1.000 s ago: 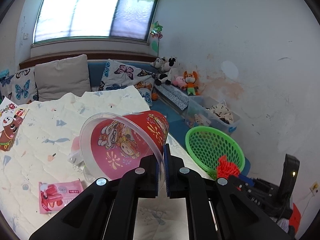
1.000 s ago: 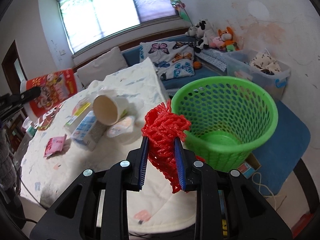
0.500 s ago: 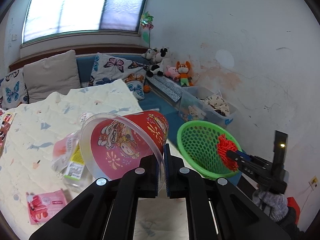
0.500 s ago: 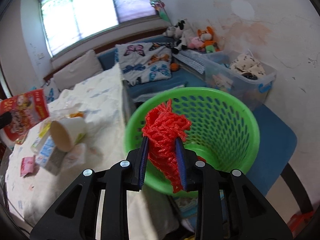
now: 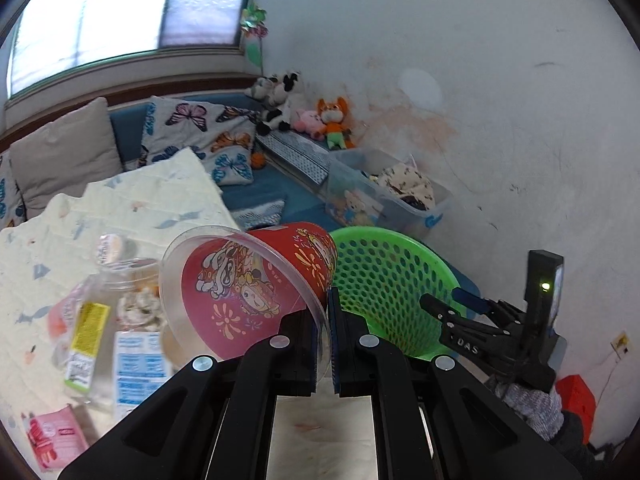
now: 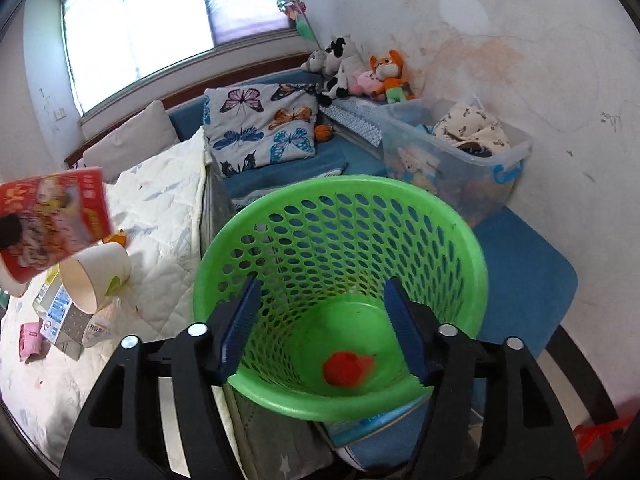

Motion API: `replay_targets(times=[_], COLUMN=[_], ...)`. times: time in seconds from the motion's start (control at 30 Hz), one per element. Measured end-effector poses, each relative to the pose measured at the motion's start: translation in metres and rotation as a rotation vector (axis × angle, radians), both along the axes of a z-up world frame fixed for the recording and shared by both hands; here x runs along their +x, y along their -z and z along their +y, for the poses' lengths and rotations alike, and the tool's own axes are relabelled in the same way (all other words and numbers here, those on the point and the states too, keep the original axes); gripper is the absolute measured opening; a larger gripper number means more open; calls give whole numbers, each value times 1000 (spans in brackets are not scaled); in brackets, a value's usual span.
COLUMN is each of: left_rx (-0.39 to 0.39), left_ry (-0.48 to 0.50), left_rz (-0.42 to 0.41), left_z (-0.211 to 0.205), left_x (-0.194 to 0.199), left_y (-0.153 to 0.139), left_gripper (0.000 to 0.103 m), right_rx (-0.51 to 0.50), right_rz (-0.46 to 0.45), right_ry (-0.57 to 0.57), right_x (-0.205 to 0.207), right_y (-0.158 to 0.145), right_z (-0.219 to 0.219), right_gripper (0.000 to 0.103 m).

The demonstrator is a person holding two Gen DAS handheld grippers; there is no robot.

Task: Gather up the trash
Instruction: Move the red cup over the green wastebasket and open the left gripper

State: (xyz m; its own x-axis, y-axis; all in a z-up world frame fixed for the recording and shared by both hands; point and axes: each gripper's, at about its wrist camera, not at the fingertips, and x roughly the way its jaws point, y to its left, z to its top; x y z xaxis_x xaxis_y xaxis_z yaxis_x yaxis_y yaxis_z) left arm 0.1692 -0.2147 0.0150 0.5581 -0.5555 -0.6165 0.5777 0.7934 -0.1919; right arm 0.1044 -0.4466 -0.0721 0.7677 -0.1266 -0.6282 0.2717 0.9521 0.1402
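Fingers of the right gripper (image 6: 322, 322) have just spread above the green basket (image 6: 460, 248), so the red netting (image 6: 348, 367) lies inside; the left gripper (image 5: 325, 334) pinches the red cup (image 5: 256, 284) by its rim for dropping next.

White letters "DAS" stand on the black body of the right gripper (image 5: 460, 300). Print on the red cup (image 5: 256, 284) and table packets is too blurred to read.

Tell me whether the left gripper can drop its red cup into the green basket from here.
Probably yes: the left gripper pinches the red cup beside the green basket, whose mouth is open; the right gripper hovers nearby.
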Motion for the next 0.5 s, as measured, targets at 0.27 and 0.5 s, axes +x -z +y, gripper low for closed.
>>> replay_targets(times=[0.27,0.5], left_rx=[45,43], left_ry=[72,112], left_rz=[66,143], left_z=[-46,-74], left_x=[11,26], left_y=[22,44], left_gripper=[5,6], right_rx=[-3,1], right_rz=[-40,-34], right_ry=[0,16], right_x=[-29,-39], right_y=[-8,-2], right_z=[0,-5], right_gripper=[71,71])
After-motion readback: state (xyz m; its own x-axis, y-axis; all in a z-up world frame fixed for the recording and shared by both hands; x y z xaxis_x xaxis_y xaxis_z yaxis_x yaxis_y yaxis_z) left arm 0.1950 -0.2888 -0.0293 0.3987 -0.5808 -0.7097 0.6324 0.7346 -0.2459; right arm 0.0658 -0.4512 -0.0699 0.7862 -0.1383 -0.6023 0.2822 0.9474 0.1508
